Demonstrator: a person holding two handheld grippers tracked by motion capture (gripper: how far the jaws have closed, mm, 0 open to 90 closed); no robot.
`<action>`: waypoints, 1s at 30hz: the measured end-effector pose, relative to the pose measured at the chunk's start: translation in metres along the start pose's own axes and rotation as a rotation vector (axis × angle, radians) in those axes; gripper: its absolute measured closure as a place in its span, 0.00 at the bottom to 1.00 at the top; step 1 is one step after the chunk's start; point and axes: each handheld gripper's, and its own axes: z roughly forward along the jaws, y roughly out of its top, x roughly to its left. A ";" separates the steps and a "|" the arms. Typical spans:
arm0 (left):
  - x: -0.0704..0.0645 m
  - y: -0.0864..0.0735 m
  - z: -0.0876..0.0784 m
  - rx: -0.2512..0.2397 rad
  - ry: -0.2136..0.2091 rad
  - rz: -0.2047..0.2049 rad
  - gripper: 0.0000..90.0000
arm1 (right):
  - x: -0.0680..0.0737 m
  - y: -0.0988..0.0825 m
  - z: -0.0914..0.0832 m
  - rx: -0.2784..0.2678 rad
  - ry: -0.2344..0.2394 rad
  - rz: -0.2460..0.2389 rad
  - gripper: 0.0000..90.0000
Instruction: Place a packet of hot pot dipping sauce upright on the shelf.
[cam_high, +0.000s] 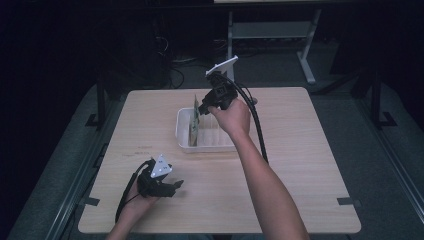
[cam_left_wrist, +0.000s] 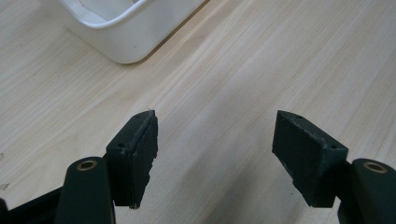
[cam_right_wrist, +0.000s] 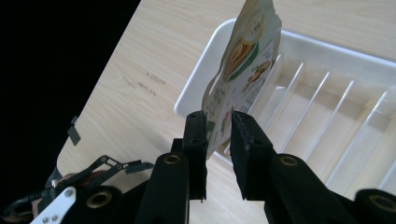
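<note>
room: dark all round, a pale wooden table (cam_high: 300, 165) lit in the middle, white desk legs behind it.
rack: a white slotted tray (cam_high: 183, 134) near the table's centre, its dividers running across it.
packet: a flat printed packet (cam_right_wrist: 243, 70) stands on edge at the tray's left end, long axis upright, its flat faces turned along the tray.
right gripper: the right gripper (cam_right_wrist: 218, 122) reaches over the tray from the right. its jaws straddle the packet's near edge, narrowly apart; whether they pinch it or have just let go, i cannot tell.
left gripper: the left gripper (cam_left_wrist: 215, 140) rests low on the table, well apart from the packet, jaws spread wide, nothing between them.
nearer hand: the right, plainly.
views: the high view gives the packet's place in the tray; the right gripper view gives the jaw gap and the slot dividers.
</note>
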 end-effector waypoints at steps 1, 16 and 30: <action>0.000 0.000 0.000 -0.001 0.000 -0.001 0.34 | 0.000 -0.001 -0.001 0.000 0.003 -0.001 0.83; 0.000 0.000 0.000 0.001 0.010 0.002 0.32 | -0.008 -0.013 -0.013 0.003 -0.016 -0.019 0.81; 0.000 0.000 0.000 0.006 0.012 0.004 0.32 | -0.024 -0.025 -0.020 0.004 -0.041 -0.007 0.77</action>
